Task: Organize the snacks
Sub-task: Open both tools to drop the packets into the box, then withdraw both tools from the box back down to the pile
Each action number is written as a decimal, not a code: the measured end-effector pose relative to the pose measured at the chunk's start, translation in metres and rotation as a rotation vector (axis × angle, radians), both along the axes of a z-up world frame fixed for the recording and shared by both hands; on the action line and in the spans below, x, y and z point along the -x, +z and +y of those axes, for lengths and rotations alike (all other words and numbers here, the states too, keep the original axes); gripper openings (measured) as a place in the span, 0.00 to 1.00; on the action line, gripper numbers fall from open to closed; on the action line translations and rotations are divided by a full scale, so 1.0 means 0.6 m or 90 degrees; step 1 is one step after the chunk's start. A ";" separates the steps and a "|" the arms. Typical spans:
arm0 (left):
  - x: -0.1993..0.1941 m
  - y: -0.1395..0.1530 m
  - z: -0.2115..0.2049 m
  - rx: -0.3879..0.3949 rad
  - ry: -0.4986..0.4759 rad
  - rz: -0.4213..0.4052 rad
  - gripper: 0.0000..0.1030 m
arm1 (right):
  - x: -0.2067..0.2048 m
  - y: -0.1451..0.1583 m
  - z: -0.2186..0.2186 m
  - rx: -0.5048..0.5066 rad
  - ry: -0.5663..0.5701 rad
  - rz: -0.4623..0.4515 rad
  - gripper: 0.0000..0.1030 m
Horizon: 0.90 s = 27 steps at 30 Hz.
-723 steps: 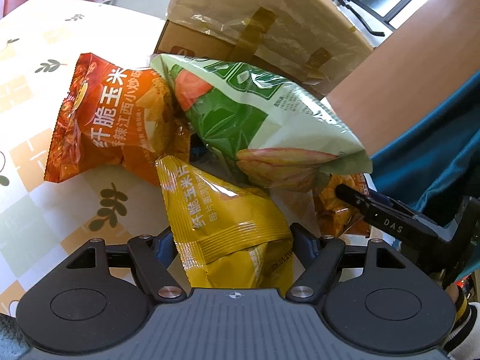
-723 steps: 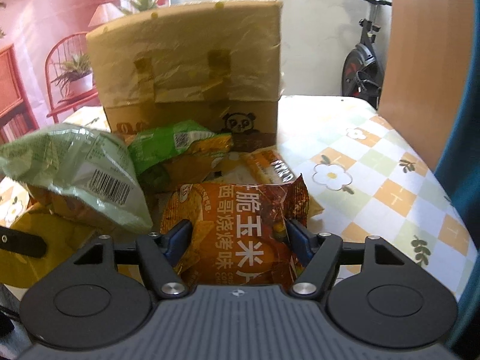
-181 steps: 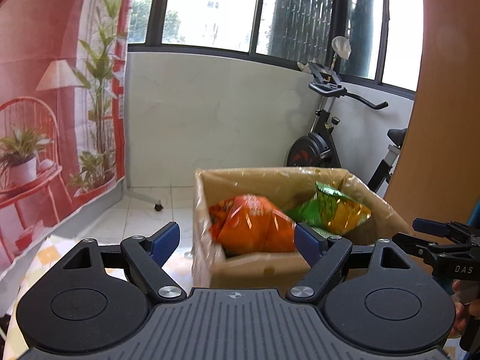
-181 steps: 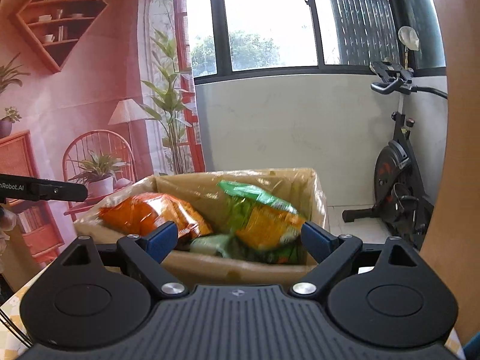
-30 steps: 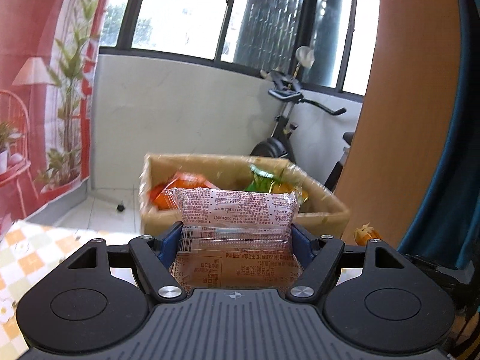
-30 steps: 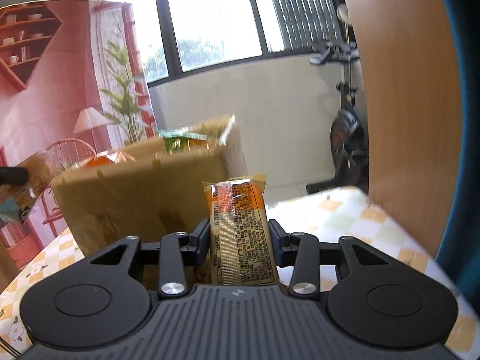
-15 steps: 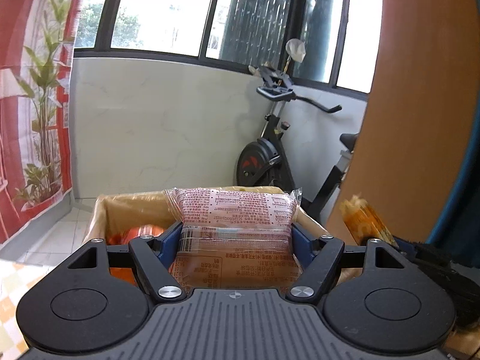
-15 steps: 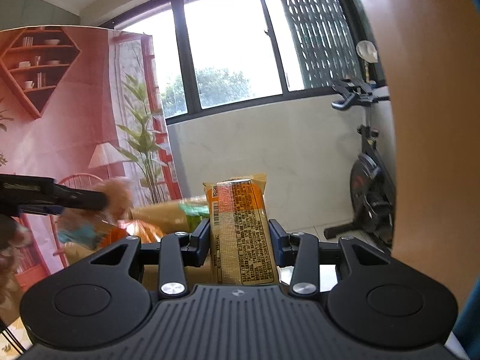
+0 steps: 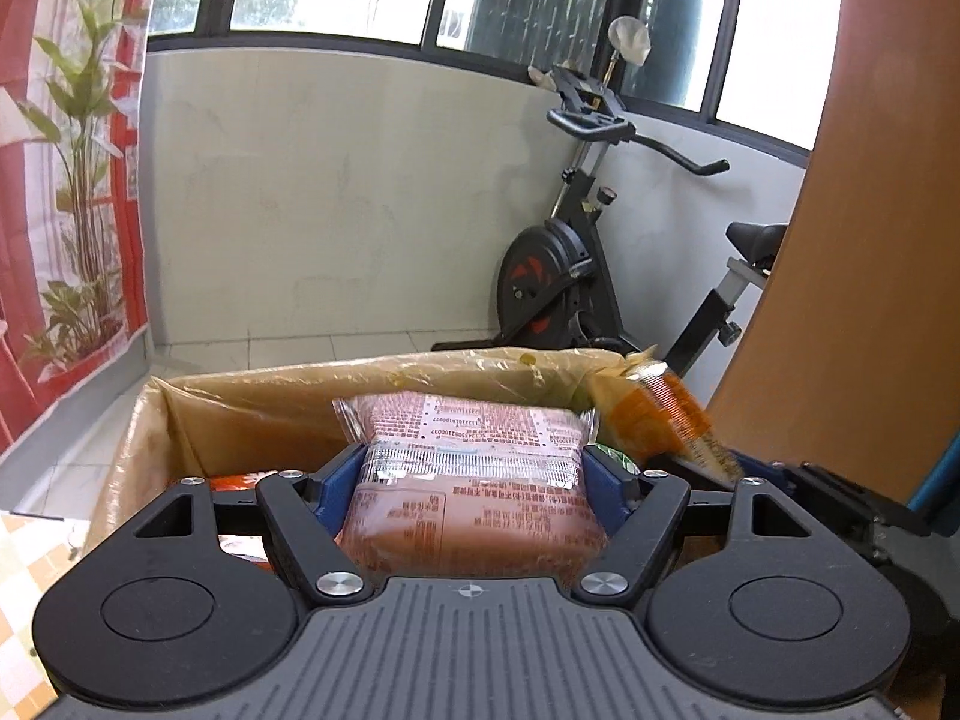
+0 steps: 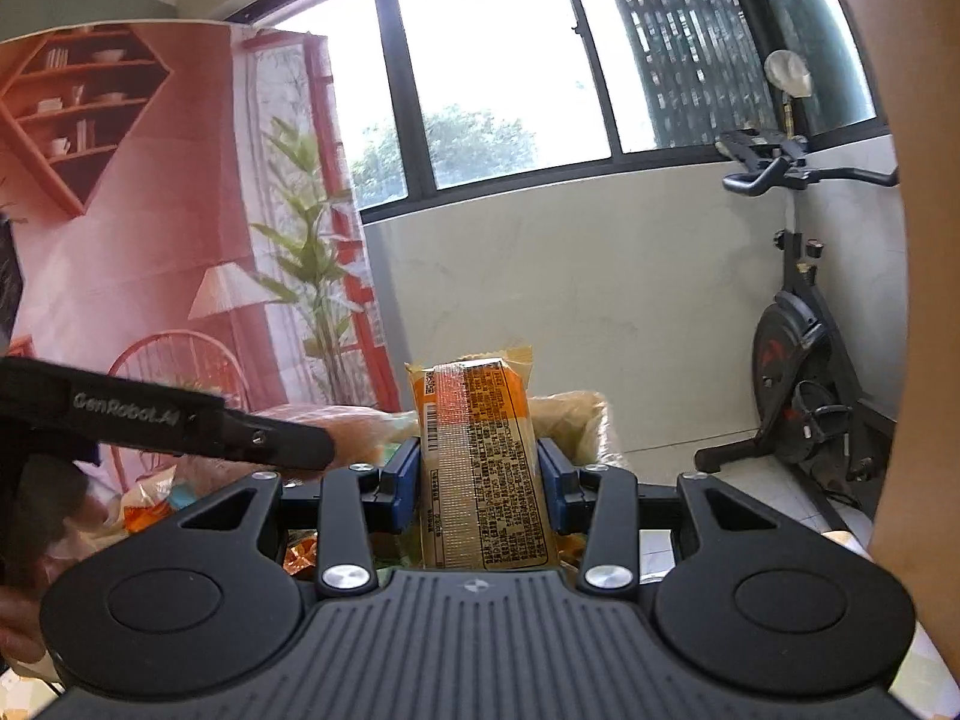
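Fingers (image 9: pixel 384 474) grip pink packet (image 9: pixel 468 480); right fingers (image 10: pixel 401 480) grip orange packet (image 10: pixel 480 468), above box rim (image 9: pixel 252 384).

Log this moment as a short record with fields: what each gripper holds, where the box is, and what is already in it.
left gripper: shut on the pink snack pack
right gripper: shut on the narrow orange snack pack
cardboard box: open, just ahead of and below both grippers
box contents: an orange bag partly visible; the rest hidden
background: exercise bike, window
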<state>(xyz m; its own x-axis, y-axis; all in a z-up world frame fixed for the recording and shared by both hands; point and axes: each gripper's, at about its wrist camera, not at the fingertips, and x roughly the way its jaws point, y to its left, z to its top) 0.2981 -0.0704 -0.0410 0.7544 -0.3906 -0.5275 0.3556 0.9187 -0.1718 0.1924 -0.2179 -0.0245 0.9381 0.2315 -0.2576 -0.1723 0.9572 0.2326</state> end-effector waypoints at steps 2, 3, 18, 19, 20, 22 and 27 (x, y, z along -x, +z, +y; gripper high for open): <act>-0.001 -0.001 0.002 0.003 0.002 0.009 0.79 | -0.007 -0.006 0.004 0.006 0.010 0.009 0.41; -0.002 -0.001 0.003 0.005 0.001 0.011 0.79 | -0.011 -0.009 0.007 0.012 0.014 0.015 0.42; 0.026 0.041 0.022 0.006 0.004 -0.028 0.82 | 0.014 -0.004 0.031 0.052 0.009 0.021 0.61; 0.032 0.043 0.025 0.006 0.006 -0.029 0.82 | 0.019 -0.001 0.033 0.051 0.008 0.019 0.61; 0.038 0.046 0.029 0.006 0.008 -0.031 0.82 | 0.025 0.001 0.034 0.049 0.008 0.018 0.61; 0.051 0.049 0.036 0.001 0.012 -0.034 0.82 | 0.037 0.005 0.037 0.049 0.006 0.018 0.61; 0.093 0.060 0.064 -0.012 0.017 -0.050 0.82 | 0.073 0.015 0.043 0.048 0.000 0.020 0.61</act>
